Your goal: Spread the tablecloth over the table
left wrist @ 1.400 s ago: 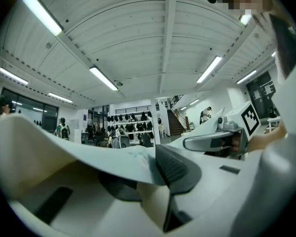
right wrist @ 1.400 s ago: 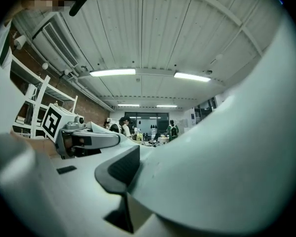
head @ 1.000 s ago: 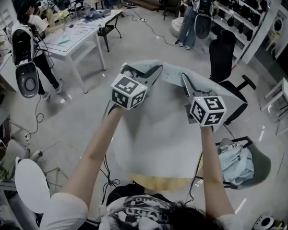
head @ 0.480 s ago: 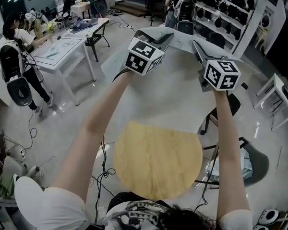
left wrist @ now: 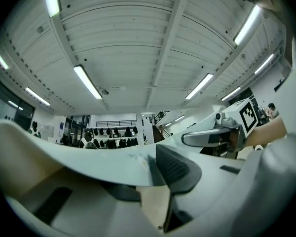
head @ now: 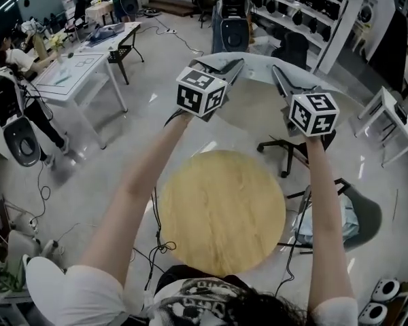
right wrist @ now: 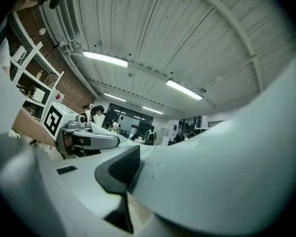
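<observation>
- My left gripper [head: 226, 66] is nipped narrowly onto the cloth [head: 257, 65]. In the left gripper view, its dark ribbed pad [left wrist: 175, 168] presses on the sheet's edge, and the jaws stand only as far apart as the fabric.
- My right gripper [head: 280, 79] pinches the same edge further along. In the right gripper view, its dark pad [right wrist: 122, 169] bears on the pale fabric, which fills the right half of that view.
- Both grippers are raised at arm's length, near each other. The cloth stretches between them and away from me, up in the air and clear of the table [head: 221, 212].
- The round wooden top lies bare below my arms.
- Each gripper shows in the other's view, side-on with its marker cube.
- In the head view the cubes and jaws cover much of the cloth. Its far part blends into the pale floor, so I cannot trace where it ends.
- In both gripper views the sheet hides the second jaw's pad. I see only one pad of each pair.
- A black chair [head: 285, 148] stands just past the table, partly behind my right arm.
- The only print I can make out is the black-and-white square patterns on the cubes [head: 200, 92]; they are not letters.
</observation>
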The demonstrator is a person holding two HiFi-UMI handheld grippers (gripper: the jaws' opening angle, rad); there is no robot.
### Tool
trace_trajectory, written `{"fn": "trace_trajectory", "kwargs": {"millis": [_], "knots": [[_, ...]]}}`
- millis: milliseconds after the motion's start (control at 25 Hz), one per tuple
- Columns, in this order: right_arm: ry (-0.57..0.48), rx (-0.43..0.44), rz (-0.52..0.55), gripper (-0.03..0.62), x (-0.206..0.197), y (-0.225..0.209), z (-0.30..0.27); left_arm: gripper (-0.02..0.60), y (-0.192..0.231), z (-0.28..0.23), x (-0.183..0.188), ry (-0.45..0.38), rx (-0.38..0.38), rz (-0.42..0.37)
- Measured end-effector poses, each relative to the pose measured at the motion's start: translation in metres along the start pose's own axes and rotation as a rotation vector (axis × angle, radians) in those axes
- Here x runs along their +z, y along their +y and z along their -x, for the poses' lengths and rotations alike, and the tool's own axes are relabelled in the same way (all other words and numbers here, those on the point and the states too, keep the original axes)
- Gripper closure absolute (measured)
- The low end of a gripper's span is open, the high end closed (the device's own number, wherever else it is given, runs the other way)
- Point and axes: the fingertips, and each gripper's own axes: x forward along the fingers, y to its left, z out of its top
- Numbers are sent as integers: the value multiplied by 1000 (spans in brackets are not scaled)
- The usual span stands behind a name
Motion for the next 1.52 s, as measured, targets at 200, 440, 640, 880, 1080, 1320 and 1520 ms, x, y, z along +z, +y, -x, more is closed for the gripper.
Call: {"fn": "trace_trajectory", "kwargs": {"millis": [200, 440, 640, 880, 1080, 1320, 1520], "knots": [[76, -12, -24, 490, -50, 12, 30, 488, -32, 8, -51, 80, -38, 98], [143, -31, -62, 489, -99, 35, 65, 488, -68, 29, -101, 170, -83, 141], [150, -40, -131, 490, -123, 50, 91, 488, -93, 45, -123, 207, -103, 157], [147, -47, -233, 490, -139, 73, 119, 488, -117, 71, -137, 233, -123, 179], [154, -49, -297, 491, -148, 93, 146, 488, -140, 95, -144, 233, -126, 195], [150, -45, -354, 493, -156, 127, 187, 489, -174, 137, -149, 241, -106, 259], [175, -31, -425, 494, -178, 159, 238, 489, -220, 181, -167, 261, -62, 337]]}}
